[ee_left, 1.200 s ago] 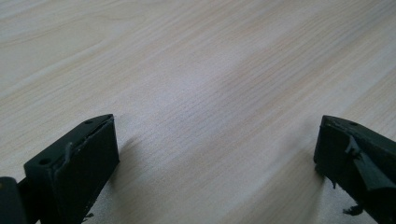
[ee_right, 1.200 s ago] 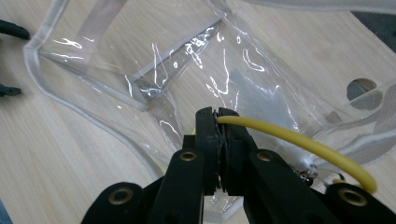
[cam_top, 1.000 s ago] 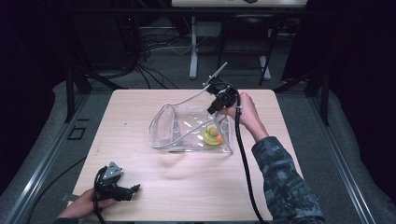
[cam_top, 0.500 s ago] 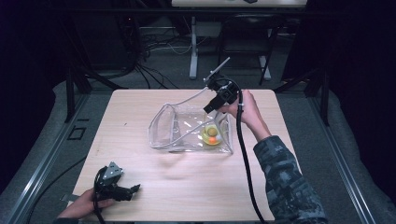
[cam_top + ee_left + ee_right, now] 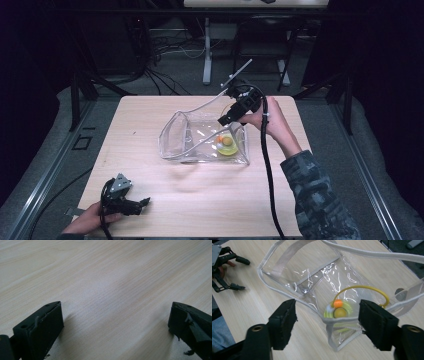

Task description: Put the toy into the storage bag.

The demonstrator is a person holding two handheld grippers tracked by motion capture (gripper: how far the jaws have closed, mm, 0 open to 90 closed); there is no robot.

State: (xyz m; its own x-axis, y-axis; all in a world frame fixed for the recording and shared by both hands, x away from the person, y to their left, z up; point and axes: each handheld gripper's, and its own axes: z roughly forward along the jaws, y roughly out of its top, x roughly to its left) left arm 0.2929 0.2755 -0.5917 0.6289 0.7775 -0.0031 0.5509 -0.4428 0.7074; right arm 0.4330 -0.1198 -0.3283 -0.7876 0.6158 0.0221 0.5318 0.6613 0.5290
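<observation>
A clear plastic bag (image 5: pixel 192 135) with white trim lies on its side on the wooden table (image 5: pixel 150 120), its mouth toward the left. Inside, at its right end, sits a yellow-green round toy (image 5: pixel 226 146) with an orange ball and a yellow cord (image 5: pixel 362 288). My right gripper (image 5: pixel 226 119) hovers open just above that end. In the right gripper view the bag's rim (image 5: pixel 329 320) and the toy (image 5: pixel 340 312) lie below the wide-apart jaws, apart from them. My left gripper (image 5: pixel 144 204) rests open on the table near its front left corner, over bare wood (image 5: pixel 115 302).
One white bag handle (image 5: pixel 235 75) arches up behind the right gripper. A cable (image 5: pixel 265 165) trails from that gripper along the person's sleeve. The left gripper (image 5: pixel 245 275) also appears far off in the right gripper view. Dark stands and cables sit beyond the table's far edge.
The right gripper has edged slightly up and back above the bag's right end. The left gripper has stayed where it was.
</observation>
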